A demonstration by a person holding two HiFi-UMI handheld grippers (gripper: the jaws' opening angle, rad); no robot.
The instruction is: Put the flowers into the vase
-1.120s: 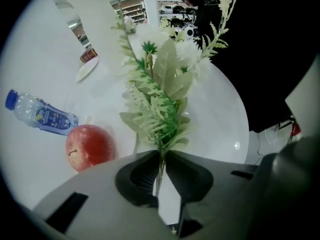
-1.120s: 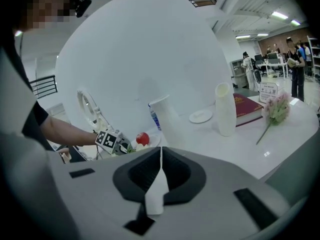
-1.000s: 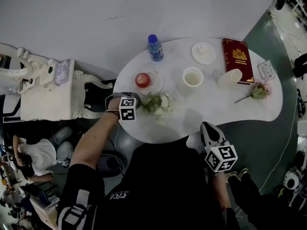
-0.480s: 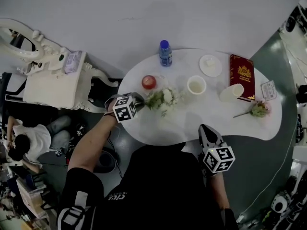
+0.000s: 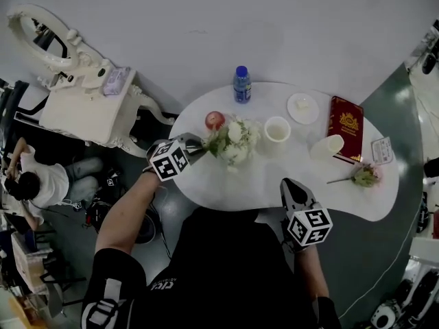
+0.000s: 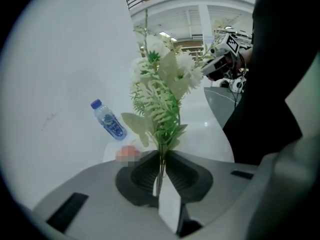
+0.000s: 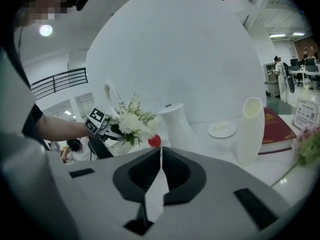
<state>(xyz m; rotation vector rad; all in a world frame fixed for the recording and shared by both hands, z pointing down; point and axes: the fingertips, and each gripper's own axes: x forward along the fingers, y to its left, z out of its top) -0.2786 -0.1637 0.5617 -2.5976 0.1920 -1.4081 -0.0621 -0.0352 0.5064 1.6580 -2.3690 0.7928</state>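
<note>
- Head view: the left gripper (image 5: 201, 147) was clamped on the stems of the white bouquet (image 5: 234, 140), which was held over the white table (image 5: 226, 184) between a red apple (image 5: 215, 120) and the wide vase (image 5: 277, 129), near both and in no vase
- The right gripper (image 5: 287, 185) hung at the table's near edge, well apart from the bouquet
- To the right, a tall slim vase (image 5: 327, 146) stood just beside a red book (image 5: 346, 127); a saucer (image 5: 302, 107) and a blue-capped bottle (image 5: 241, 86) sat toward the far edge, and a small card (image 5: 382, 151) stood near a single pink flower (image 5: 361, 175) lying on the table
- The book bore a gold emblem with gold lettering above and below it, too small to read
- Left gripper view: the left gripper (image 6: 161, 156) had its jaws pinched on the thin green stems with almost no gap; fern leaves and white blooms rose straight up from them
- The bottle (image 6: 107, 119) showed a blue label with no legible print
- Right gripper view: the right gripper (image 7: 160, 151) had its jaws pressed together with nothing between them
- Past them the bouquet (image 7: 131, 121) was held above the apple (image 7: 154, 140), left of the wide vase (image 7: 176, 124)
- The card (image 7: 306, 113) seemed to carry a heading and several lines of print, but no word could be read
</note>
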